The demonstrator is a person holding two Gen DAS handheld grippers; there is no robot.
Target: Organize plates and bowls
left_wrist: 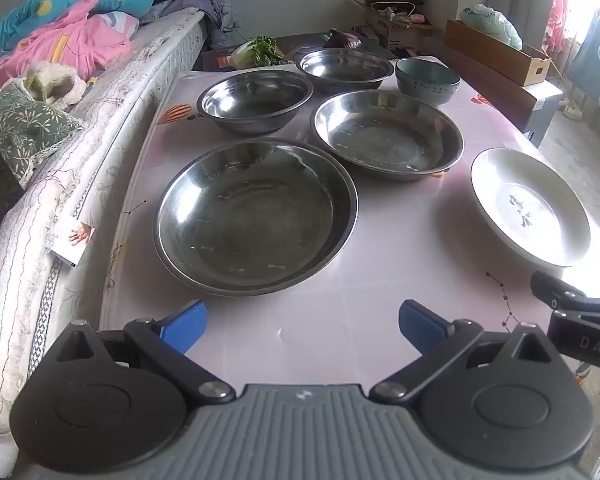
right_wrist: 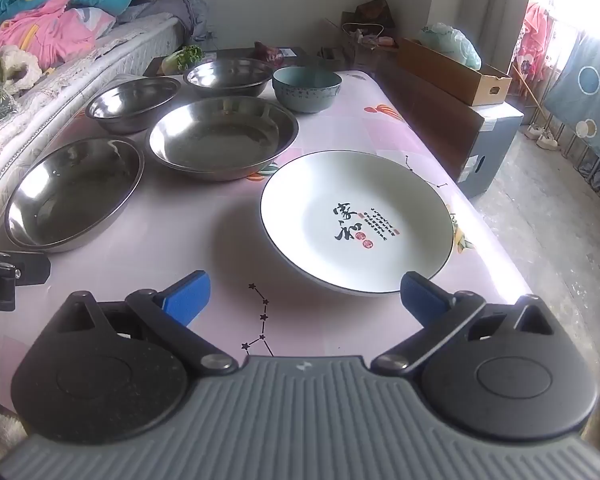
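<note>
On the pink table [left_wrist: 380, 300] stand two large steel plates, near [left_wrist: 256, 216] [right_wrist: 76, 192] and farther right [left_wrist: 388, 132] [right_wrist: 220, 136]. Behind them stand two steel bowls [left_wrist: 256, 100] [left_wrist: 346, 68] and a teal ceramic bowl [left_wrist: 427, 80] [right_wrist: 306, 88]. A white plate with black calligraphy [right_wrist: 356, 220] [left_wrist: 530, 204] lies at the right. My left gripper [left_wrist: 302, 326] is open and empty, just short of the near steel plate. My right gripper [right_wrist: 304, 300] is open and empty, its right finger by the white plate's near rim.
A bed with quilt and clothes [left_wrist: 60, 80] runs along the table's left edge. Vegetables [left_wrist: 260, 50] and cardboard boxes [left_wrist: 496, 52] lie beyond the table's far end. A box [right_wrist: 496, 148] stands by the table's right side.
</note>
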